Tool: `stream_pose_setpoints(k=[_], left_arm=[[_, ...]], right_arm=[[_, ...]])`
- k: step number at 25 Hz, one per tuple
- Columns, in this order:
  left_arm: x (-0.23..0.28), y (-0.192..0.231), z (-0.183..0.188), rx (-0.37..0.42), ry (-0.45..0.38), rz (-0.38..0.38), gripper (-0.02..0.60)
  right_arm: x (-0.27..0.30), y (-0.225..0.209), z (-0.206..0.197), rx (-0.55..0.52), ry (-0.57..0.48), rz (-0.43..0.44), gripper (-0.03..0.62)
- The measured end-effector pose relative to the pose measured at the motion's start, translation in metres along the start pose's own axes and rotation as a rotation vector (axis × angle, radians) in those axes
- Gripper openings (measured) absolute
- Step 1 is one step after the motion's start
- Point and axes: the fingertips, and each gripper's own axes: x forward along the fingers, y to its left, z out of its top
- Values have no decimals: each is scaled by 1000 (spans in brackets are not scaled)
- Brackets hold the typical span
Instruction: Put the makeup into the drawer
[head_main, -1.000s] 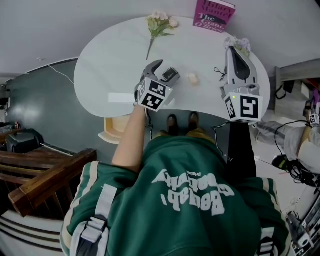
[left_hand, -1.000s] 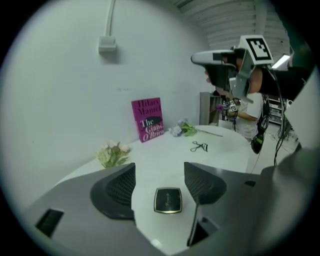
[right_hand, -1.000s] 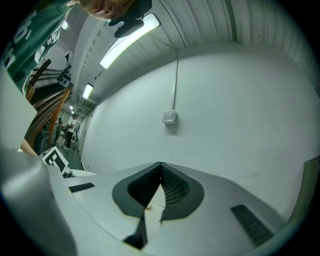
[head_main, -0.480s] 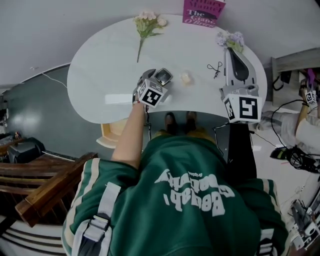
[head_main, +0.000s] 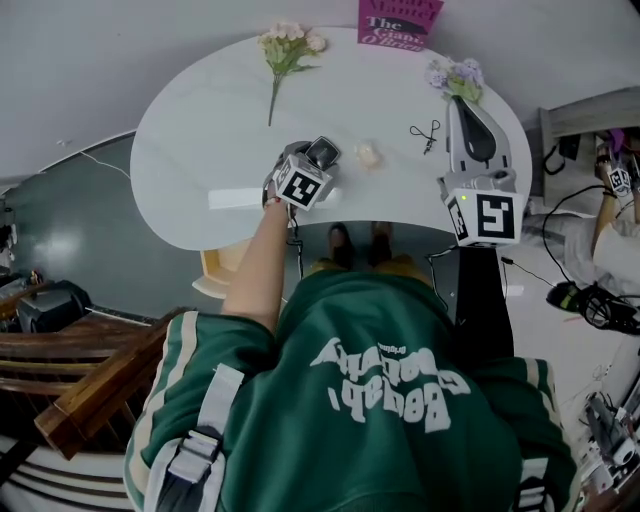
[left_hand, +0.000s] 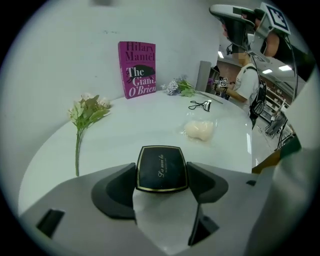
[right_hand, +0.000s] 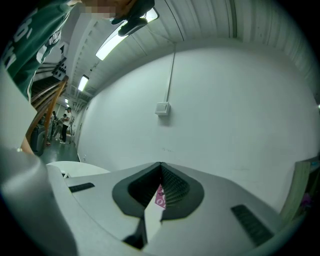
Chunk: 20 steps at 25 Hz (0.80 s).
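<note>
A black makeup compact (left_hand: 161, 168) with gold trim lies flat on the white table (head_main: 200, 140). My left gripper (left_hand: 161, 176) points steeply down over it and straddles it, one pad on either side. Its jaws have just been opening, and the compact nearly fills the gap between them. From the head view the compact (head_main: 322, 153) shows at the tip of the left gripper (head_main: 312, 162). My right gripper (head_main: 462, 102) hangs level over the table's right end with its jaws together and nothing held; the right gripper (right_hand: 160, 169) faces a bare wall.
A cream sponge in clear wrap (head_main: 368, 155) lies just right of the compact, with an eyelash curler (head_main: 425, 132) beyond. A pink book (head_main: 398, 22), a flower sprig (head_main: 280, 50) and purple flowers (head_main: 450, 78) stand at the back. A pale wooden drawer (head_main: 215, 270) shows under the front edge.
My left gripper has come down from above the table and now sits around the compact. The right gripper has hardly moved.
</note>
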Motion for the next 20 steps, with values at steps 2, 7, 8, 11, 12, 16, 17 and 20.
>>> stream_pose_setpoints(k=[2, 7, 8, 11, 12, 16, 17, 20], left_arm=[[-9, 0, 9, 23, -32, 36, 350], [-57, 13, 65, 38, -218, 143, 350], [-69, 15, 78, 53, -256, 165, 350], [-108, 16, 116, 102, -362, 220, 350], [-122, 14, 128, 112, -398, 233, 349], [-175, 3, 173, 142, -551, 281, 350], [-187, 0, 184, 150, -588, 294, 350], [-221, -8, 211, 160, -695, 330, 350]], right_arm=[[0, 0, 3, -4, -8, 3, 9], [0, 1, 8, -5, -24, 4, 9], [-1, 1, 8, -4, -28, 4, 9], [-3, 2, 14, -4, -43, 4, 9], [-5, 3, 17, -7, -50, 3, 9], [-8, 6, 28, -15, -80, 8, 9], [-8, 7, 30, -17, -86, 10, 9], [-9, 7, 37, -22, -101, 20, 9]])
